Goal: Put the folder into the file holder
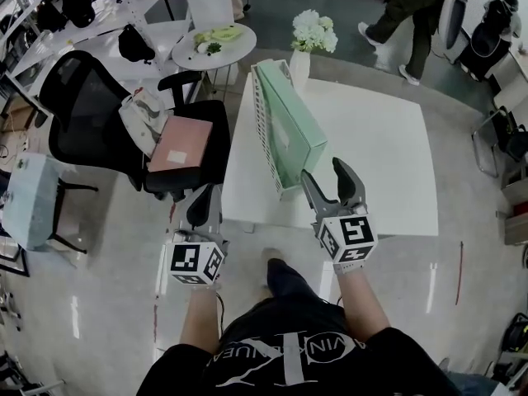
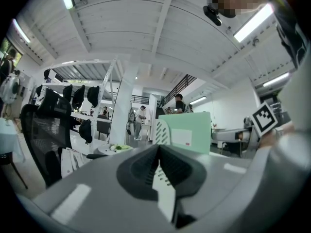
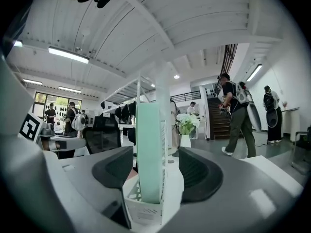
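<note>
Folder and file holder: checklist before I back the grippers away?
1. Folder in the file holder, upright: ok.
2. File holder fully on the table: ok.
3. Right gripper open: ok, jaws apart at the holder's near end.
4. Right jaws clear of folder and holder: cannot tell.
5. Left gripper empty: ok, jaws together, nothing between them.

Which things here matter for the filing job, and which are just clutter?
Job: green folder, white file holder, right tongs.
Lying about: flower vase, office chair, pink item on its seat, round side table.
</note>
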Tool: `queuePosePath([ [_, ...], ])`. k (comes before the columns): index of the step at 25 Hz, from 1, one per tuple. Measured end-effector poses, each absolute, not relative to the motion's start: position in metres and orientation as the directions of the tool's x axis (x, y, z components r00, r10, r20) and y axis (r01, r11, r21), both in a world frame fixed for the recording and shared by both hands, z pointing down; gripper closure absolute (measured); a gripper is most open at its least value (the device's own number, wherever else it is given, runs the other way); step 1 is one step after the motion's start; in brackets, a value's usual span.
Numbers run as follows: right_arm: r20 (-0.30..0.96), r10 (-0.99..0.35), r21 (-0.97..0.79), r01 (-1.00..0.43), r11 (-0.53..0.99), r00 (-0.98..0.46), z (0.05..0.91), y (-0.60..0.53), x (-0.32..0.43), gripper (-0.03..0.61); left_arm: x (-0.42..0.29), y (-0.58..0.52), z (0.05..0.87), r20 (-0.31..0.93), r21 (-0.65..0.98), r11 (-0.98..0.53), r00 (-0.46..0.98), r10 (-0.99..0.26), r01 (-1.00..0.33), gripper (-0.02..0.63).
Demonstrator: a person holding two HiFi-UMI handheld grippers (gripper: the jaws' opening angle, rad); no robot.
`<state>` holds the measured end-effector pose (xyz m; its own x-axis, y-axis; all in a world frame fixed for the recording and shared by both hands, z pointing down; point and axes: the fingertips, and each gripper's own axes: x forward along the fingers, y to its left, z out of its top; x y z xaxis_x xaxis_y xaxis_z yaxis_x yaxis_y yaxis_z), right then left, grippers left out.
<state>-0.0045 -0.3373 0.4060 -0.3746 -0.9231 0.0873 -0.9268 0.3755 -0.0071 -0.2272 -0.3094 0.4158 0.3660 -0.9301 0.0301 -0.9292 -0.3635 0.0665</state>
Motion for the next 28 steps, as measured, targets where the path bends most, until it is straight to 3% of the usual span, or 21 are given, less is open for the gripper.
queuePosePath([
  [10, 0.077, -0.934, 0.000, -0.937, 0.349, -0.348, 0.399, -0.315, 0.017, 0.423, -0.216, -0.296, 0.406, 0.006, 0.059, -0.379, 0.380, -0.925, -0.924, 0.614],
  [15, 0.089, -0.940, -0.010, -0.944, 0.329, -0.329, 0.400, -0.305, 0.027, 0.554, -0.213, -0.288, 0.402, -0.001, 0.058, -0.382, 0.383, -0.924, -0.922, 0.614],
  [28, 0.053, -0.940, -0.017, -0.941, 0.337, -0.337, 0.383, -0.278, 0.041, 0.574, -0.215, -0.265, 0.392, -0.012, 0.062, -0.376, 0.376, -0.927, -0.925, 0.614],
])
